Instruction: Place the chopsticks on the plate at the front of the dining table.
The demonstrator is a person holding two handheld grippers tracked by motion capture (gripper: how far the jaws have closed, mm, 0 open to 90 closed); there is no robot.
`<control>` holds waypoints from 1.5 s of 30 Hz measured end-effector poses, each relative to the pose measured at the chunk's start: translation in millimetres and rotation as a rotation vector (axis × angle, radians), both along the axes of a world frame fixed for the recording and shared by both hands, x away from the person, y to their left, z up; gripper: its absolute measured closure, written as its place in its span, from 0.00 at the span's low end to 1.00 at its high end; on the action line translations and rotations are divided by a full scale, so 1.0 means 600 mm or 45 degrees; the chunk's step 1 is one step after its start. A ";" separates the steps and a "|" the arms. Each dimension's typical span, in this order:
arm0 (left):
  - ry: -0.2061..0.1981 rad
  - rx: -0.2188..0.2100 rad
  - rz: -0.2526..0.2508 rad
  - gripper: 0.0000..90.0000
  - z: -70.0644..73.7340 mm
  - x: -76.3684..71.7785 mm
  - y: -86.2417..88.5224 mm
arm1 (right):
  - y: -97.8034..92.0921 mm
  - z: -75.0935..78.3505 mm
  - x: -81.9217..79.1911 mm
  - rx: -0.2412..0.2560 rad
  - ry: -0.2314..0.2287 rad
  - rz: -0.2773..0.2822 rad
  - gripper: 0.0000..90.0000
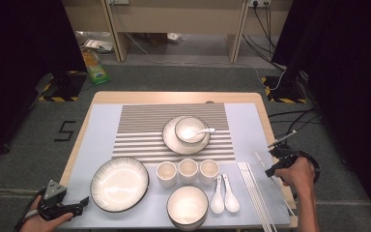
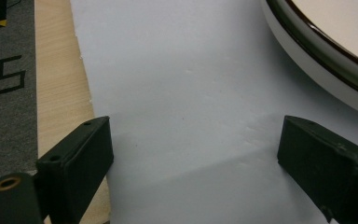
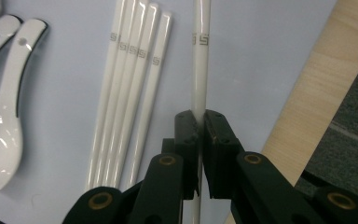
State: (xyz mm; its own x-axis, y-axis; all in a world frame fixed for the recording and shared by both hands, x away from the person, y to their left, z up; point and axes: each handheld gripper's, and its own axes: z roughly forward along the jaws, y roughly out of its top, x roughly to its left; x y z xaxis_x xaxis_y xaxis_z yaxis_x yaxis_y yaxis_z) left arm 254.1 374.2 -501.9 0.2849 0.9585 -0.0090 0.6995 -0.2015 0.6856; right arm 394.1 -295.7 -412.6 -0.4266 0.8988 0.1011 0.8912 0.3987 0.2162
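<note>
My right gripper (image 3: 199, 122) is shut on one white chopstick (image 3: 200, 56), holding it over the pale blue mat (image 3: 261, 56) beside several more chopsticks (image 3: 130, 93) that lie side by side. In the high view this gripper (image 1: 273, 163) sits at the table's right edge, and the held chopstick (image 1: 261, 160) pokes out up-left of it. My left gripper (image 2: 193, 144) is open over bare mat, with nothing between its jaws. It rests at the front left corner (image 1: 79, 205), just left of a large dark-rimmed plate (image 1: 119, 183), whose rim (image 2: 317, 51) lies to its right.
A plate (image 1: 170, 140) carrying a bowl (image 1: 189, 129) with a spoon stands on the striped mat. Three cups (image 1: 188, 170) line the middle, with a bowl (image 1: 187, 206) at the front. Two white spoons (image 1: 223, 195) lie left of the chopsticks (image 1: 253, 191). The wooden table edge (image 3: 326, 79) is right of my right gripper.
</note>
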 end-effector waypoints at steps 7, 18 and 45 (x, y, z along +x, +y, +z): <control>0.001 0.001 -0.002 0.10 0.000 0.000 0.000 | 0.008 0.042 0.002 0.050 -0.080 0.028 0.94; 0.001 0.000 -0.002 0.10 0.000 0.000 0.000 | 0.043 0.085 0.020 0.070 -0.146 0.078 0.94; -0.037 -0.031 -0.042 0.17 0.037 0.000 0.003 | 0.122 0.186 0.047 0.267 -0.362 0.228 0.94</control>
State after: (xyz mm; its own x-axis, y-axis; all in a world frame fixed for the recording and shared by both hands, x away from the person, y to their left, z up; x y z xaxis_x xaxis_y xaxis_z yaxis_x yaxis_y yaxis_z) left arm 254.3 375.7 -479.6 0.3169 0.9482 -0.0234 0.6726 -0.2073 0.7104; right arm 422.4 -222.2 -300.9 -0.6123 0.7799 0.1297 0.7043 0.4635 0.5378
